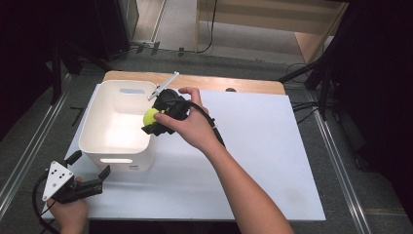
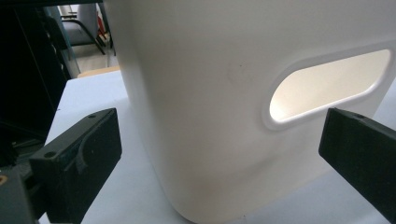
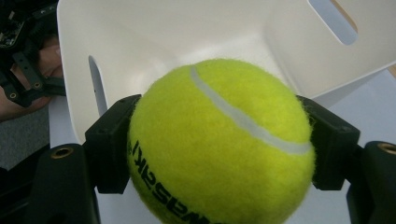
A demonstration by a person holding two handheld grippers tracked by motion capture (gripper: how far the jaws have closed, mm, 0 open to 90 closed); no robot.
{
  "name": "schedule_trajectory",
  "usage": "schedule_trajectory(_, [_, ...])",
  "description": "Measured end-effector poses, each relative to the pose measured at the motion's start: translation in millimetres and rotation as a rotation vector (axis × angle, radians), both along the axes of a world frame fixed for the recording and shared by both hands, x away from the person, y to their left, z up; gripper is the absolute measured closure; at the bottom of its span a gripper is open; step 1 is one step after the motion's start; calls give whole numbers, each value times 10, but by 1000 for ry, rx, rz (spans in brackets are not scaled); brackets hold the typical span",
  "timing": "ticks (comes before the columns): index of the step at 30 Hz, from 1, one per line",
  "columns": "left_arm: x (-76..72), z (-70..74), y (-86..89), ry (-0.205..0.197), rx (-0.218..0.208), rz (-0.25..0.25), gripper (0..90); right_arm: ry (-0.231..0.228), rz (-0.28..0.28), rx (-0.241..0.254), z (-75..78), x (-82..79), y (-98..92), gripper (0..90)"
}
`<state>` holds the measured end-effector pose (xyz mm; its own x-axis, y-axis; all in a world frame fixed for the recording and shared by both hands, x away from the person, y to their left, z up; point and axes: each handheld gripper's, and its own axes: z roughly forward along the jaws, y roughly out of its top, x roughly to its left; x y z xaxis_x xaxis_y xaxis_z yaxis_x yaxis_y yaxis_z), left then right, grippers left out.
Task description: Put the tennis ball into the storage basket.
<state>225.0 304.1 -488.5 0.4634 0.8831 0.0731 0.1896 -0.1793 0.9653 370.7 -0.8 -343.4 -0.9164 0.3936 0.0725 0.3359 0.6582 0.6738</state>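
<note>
1. High view: the jaws of the right gripper (image 1: 155, 120) clench a yellow tennis ball (image 1: 150, 115) over the near right rim of the white bin (image 1: 92, 127); the left gripper (image 1: 90, 171) has its jaws spread, just before the bin's near wall on the worktop (image 1: 263, 146).
2. Left gripper view: spread jaws flank the bin's corner and handle slot (image 2: 327, 86), not touching.
3. Right gripper view: the ball sits squeezed between both jaws, the bin's hollow beyond them.

Bright overhead light whitens the table (image 1: 272, 146) while the room's edges fall black; close jaws blur softly.
</note>
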Motion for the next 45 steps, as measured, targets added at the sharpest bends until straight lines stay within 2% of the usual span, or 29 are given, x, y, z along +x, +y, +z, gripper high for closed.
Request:
schedule_trajectory(23, [3,0,3,-2,-2,0,0,1,48,0,19,-29,260,228])
schedule_trajectory(45, [4,4,10,1,0,0,0,22,76,-30,-130,-50,477,228])
